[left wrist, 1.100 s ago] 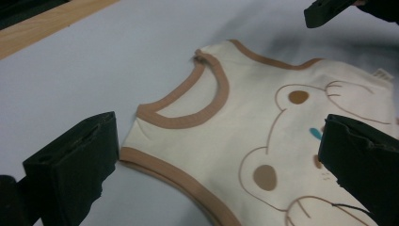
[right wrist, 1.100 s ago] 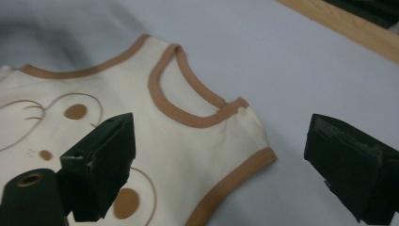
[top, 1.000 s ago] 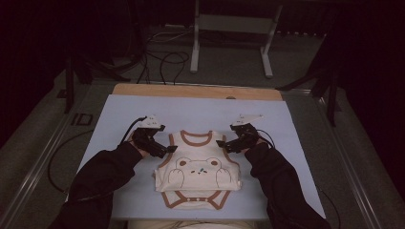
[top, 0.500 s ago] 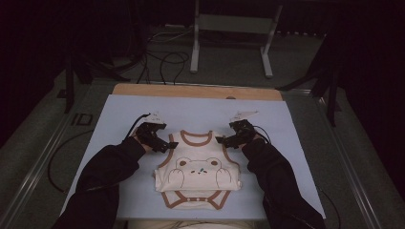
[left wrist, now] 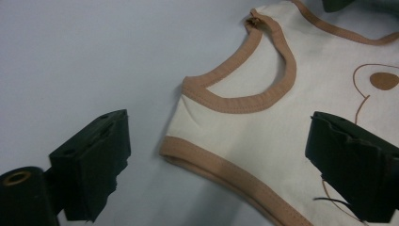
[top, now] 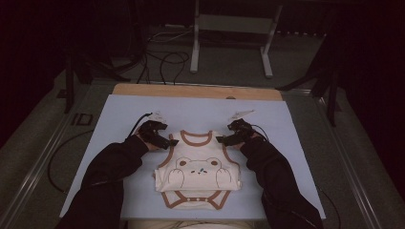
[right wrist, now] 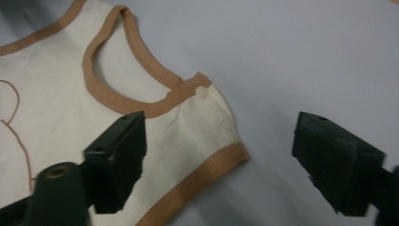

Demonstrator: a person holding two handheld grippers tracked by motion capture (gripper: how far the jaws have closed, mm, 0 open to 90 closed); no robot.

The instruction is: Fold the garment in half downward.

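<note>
Bodysuit (top: 198,169) laid flat on the light blue tabletop (top: 296,143), one gripper at each shoulder.

Cream fabric with brown trim and a bear face print is seen, neckline toward the far edge, snap crotch toward the person. Lower half looks folded up under the bear print. Left gripper (top: 168,141) is placed at the garment's left shoulder; in the left gripper view its jaws are spread wide, one over bare tabletop, the other over the cream fabric, with the sleeve hem (left wrist: 226,167) between them, nothing pinched. Right gripper (top: 223,140) is placed at the right shoulder; in the right gripper view its jaws are likewise spread, one over the fabric, one over tabletop, the shoulder snap (right wrist: 201,92) lying ahead of them. Black sleeves (top: 114,167) are seen on both forearms.
</note>
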